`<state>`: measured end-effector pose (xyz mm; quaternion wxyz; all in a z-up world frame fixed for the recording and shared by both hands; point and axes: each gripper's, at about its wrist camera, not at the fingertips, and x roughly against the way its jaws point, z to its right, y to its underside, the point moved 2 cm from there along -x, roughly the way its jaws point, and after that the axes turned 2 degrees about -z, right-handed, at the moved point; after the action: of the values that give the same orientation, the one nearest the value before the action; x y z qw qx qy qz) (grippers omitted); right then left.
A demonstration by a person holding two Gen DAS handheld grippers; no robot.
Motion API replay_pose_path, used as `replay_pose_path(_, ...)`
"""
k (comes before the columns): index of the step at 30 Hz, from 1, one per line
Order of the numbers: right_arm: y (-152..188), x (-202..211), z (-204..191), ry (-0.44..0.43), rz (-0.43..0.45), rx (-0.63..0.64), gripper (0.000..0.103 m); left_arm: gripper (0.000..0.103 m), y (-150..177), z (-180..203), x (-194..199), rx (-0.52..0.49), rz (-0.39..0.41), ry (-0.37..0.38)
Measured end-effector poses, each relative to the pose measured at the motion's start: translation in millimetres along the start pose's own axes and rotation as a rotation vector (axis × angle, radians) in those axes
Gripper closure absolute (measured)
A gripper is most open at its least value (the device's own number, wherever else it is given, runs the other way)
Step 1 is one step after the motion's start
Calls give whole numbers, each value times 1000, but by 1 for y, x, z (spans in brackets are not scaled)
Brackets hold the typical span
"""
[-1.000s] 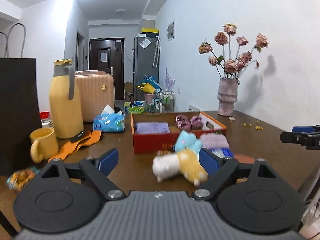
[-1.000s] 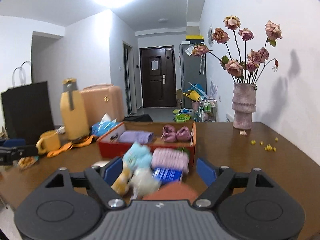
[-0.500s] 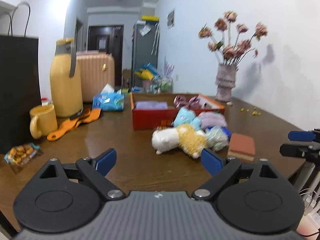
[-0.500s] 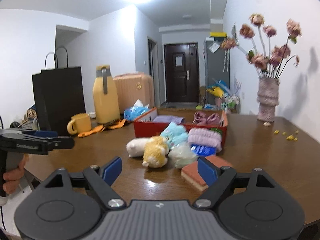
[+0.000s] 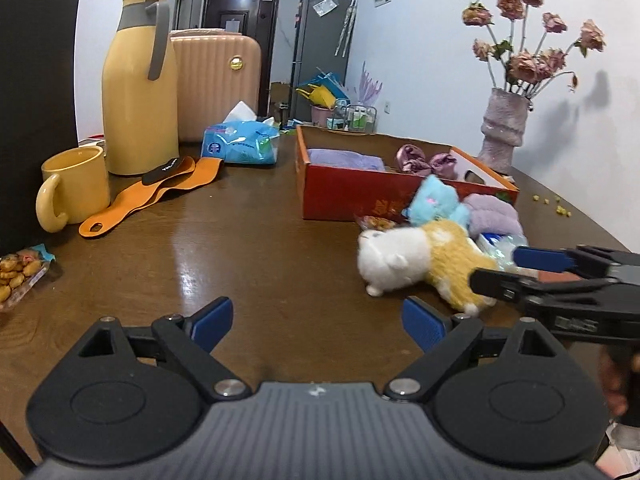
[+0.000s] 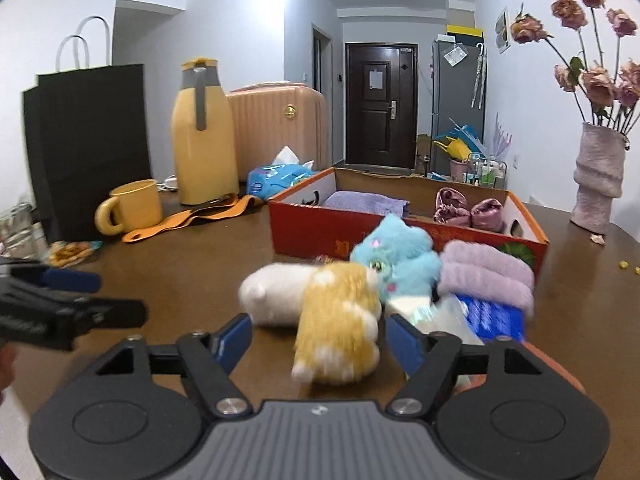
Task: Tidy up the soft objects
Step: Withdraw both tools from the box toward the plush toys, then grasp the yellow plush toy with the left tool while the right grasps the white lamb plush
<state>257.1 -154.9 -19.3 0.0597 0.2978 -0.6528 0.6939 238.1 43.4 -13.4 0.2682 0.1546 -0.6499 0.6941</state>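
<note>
Two grippers: right gripper (image 6: 318,338) jaws closing around yellow-white plush (image 6: 320,312), pads not yet pressing; left gripper (image 5: 318,320) jaws apart, empty. Both came nearer the pile.

Both wrist cameras look low across the table (image 5: 248,240) at the shared red box (image 6: 320,232), right nearer.

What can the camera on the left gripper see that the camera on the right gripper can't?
Only the left wrist view shows the whole clear packet of small golden biscuits at the table edge and the scattered yellow bits beside the vase.

Only the right wrist view shows the white loop handles of the tall black paper bag and the blue printed packet under the lilac fluffy roll.

Both show the red cardboard box, the white-and-yellow plush toy, the fluffy blue plush toy and the yellow mug.
</note>
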Motion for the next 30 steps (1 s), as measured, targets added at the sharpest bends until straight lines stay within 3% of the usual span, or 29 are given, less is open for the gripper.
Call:
replay_pose_path(3, -1, -32, 2, 50, -71, -23, 57, 10, -5, -9, -9, 12, -7, -7)
replay_pose_path(5, 1, -31, 1, 10, -98, -61, 57, 10, -6, -16, -13, 24, -9, 1)
replay_pose_path(7, 1, -18, -6, -172, -132, -104, 58, 10, -6, -23, -18, 43, -8, 13)
replay_pose_path(8, 2, -9, -11, -325, -144, -127, 59, 10, -6, -27, -20, 54, -7, 6)
replay_pose_path(9, 2, -3, -14, -403, -141, -139, 60, 10, -7, -31, -23, 68, -6, -9)
replay_pose_path(10, 2, 5, -16, -416, -126, -142, 59, 10, -7, -36, -26, 80, -7, -29)
replay_pose_path(13, -2, 12, -11, -246, -64, -135, 55, 10, -9, -47, -31, 123, -16, -12)
replay_pose_path(15, -3, 4, -4, -214, -78, -151, 55, 10, -10, -52, -31, 159, -34, 42)
replay_pose_path(20, -9, -22, 0, -224, -97, -190, 55, 10, -5, -61, -18, 239, -42, 143)
replay_pose_path(22, -15, -36, -2, -246, -116, -192, 46, 11, -1, -61, -18, 270, -76, 191)
replay_pose_path(24, -22, -55, -9, -270, -165, -207, 46, 20, 4, -60, -20, 294, -106, 206)
replay_pose_path(26, -22, -63, -15, -302, -180, -235, 47, 42, 9, -58, -23, 311, -112, 220)
replay_pose_path(29, -12, -60, -16, -310, -177, -290, 55, 44, 12, -58, -24, 326, -92, 251)
replay_pose_path(30, -9, -56, -14, -321, -177, -309, 62, 44, 11, -56, -25, 322, -94, 267)
